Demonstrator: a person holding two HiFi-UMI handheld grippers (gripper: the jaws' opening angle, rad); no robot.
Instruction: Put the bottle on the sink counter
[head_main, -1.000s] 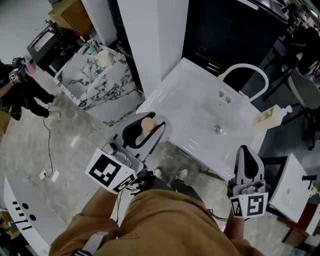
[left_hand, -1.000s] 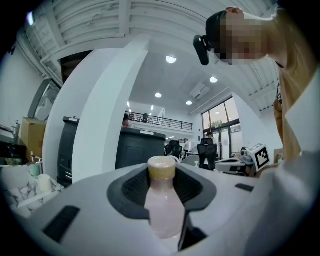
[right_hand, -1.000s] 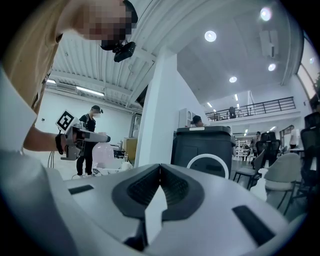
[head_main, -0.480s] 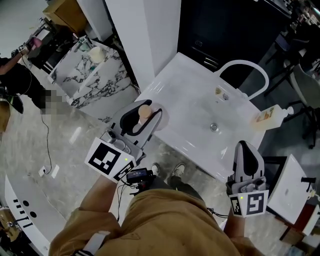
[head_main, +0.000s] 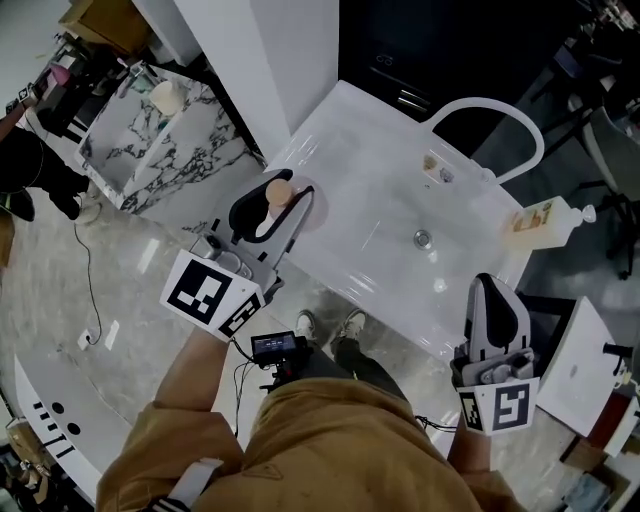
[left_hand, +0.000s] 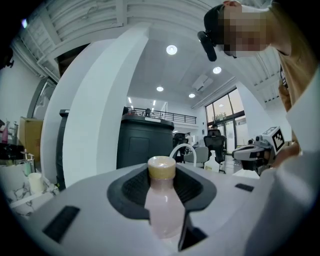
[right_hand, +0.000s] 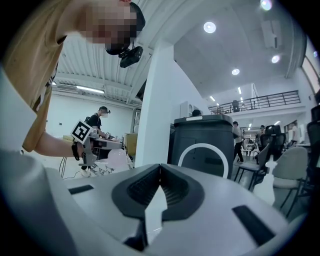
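Observation:
A pale pink bottle with a tan cap stands upright between the jaws of my left gripper, which is shut on its body. In the head view it hangs over the near left edge of the white sink counter. The left gripper view shows the bottle close up, clamped by the left gripper. My right gripper is held low at the counter's near right corner, shut and empty. In its own view the right gripper has its jaws together.
The counter carries a white arched faucet, a basin with a drain and a soap bottle at its right end. A marbled counter stands to the left beyond a white column. A white box sits at right.
My left gripper has carried the bottle forward, from short of the counter's near left corner to over its edge. The right gripper has stayed shut and nearly still.

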